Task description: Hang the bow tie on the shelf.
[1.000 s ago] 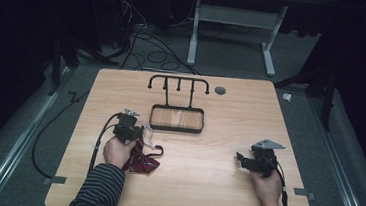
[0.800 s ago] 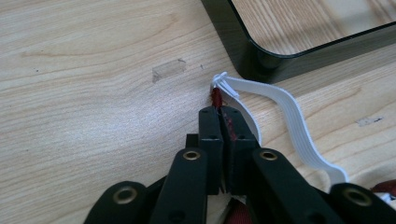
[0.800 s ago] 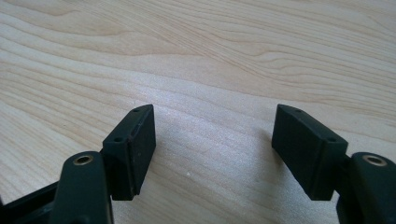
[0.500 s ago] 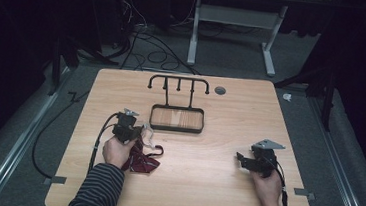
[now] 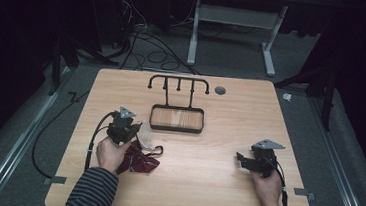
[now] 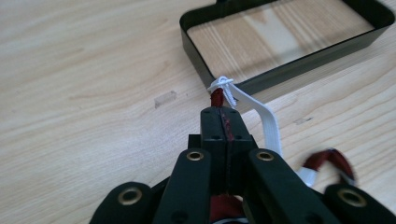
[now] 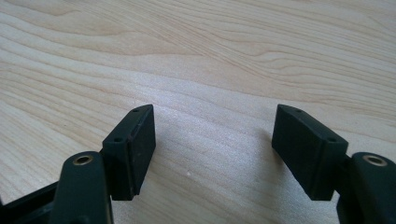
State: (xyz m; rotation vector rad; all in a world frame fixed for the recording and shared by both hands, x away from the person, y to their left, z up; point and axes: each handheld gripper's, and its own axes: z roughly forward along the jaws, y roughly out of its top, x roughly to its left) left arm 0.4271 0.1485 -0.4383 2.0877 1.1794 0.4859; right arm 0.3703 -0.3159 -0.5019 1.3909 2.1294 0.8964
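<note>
A dark red cloth item (image 5: 138,158) with a white strap (image 6: 268,121) lies on the wooden table (image 5: 214,186) at the left. My left gripper (image 5: 129,127) is shut on a red edge of it (image 6: 217,98), where the white strap is knotted. The black rack (image 5: 176,118), a shallow tray base with a bar of hooks above, stands just beyond it; its tray rim (image 6: 280,74) is close ahead in the left gripper view. At the right of the table my right gripper (image 5: 244,159) is open, and between its jaws is bare wood (image 7: 210,140).
A small round grommet (image 5: 219,90) sits in the table's far edge. Cables trail from both grippers off the table, and more cables and a desk frame lie on the floor behind. A small clear tape mark (image 6: 165,98) is on the wood.
</note>
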